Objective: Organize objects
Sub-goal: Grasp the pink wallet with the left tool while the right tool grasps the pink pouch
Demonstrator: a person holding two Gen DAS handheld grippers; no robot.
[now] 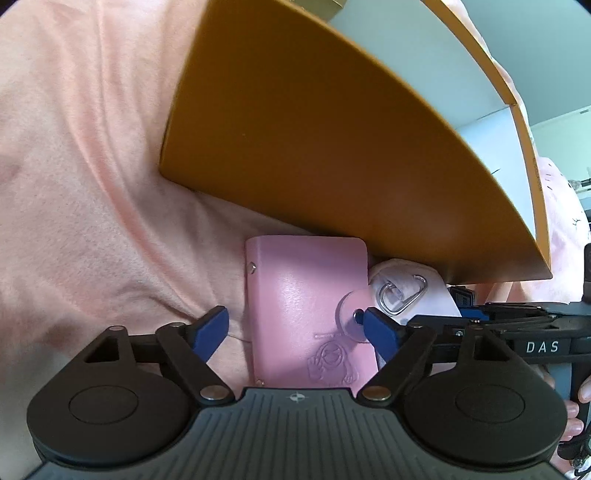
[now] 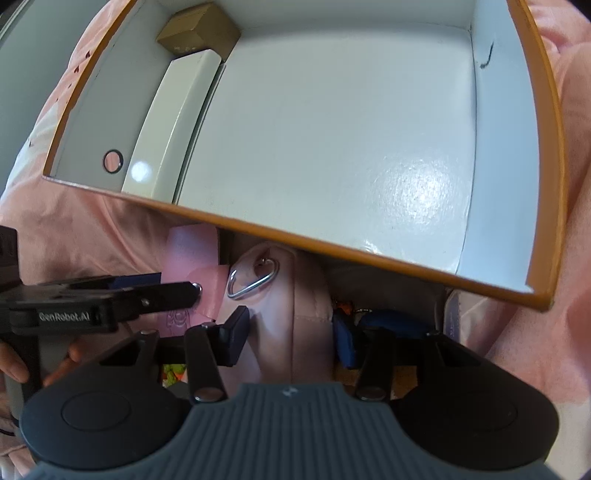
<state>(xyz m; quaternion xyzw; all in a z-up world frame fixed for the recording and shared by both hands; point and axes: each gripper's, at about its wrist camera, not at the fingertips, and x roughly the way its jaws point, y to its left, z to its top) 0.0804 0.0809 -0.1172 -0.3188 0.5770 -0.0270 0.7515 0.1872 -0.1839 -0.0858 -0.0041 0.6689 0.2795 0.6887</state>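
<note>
We are working on a pink bedsheet [image 1: 85, 155] with an orange box [image 1: 314, 140] whose white inside [image 2: 332, 129] already holds a small brown carton [image 2: 199, 31] and a long white case [image 2: 173, 122] along one wall. Most of the floor is bare.

Left tongs [image 1: 295, 325]: jaws wide apart, straddling the pink card wallet [image 1: 306, 314]. The wallet lies flat on the sheet, its far edge just under the box's near wall. One blue pad sits clear of the wallet's left edge; the other lies over its snap tab, contact uncertain. Nothing gripped.

Right tongs [image 2: 291, 332]: about half closed, jaws on either side of a pale pink pouch [image 2: 295, 295] with a metal clip ring [image 2: 251, 277], which lies just beside the wallet, also against the box wall. Pads look close to the fabric; we cannot tell whether they press yet.

Judgement: step in hand is picking up both items for transfer into the box.

Notes for doing it well:
- The wallet is thin and flat; we should tilt the left pads down to catch both long edges, and keep off the snap tab so the flap does not pop.
- The pouch is soft; pinch its body, not the ring, or it will swing.
- Both things lie partly under the wall, so draw them back toward us first, then lift over the rim.
- The two tongs are near touching; move one at a time.
- Set items in the bare area, apart from the case.
</note>
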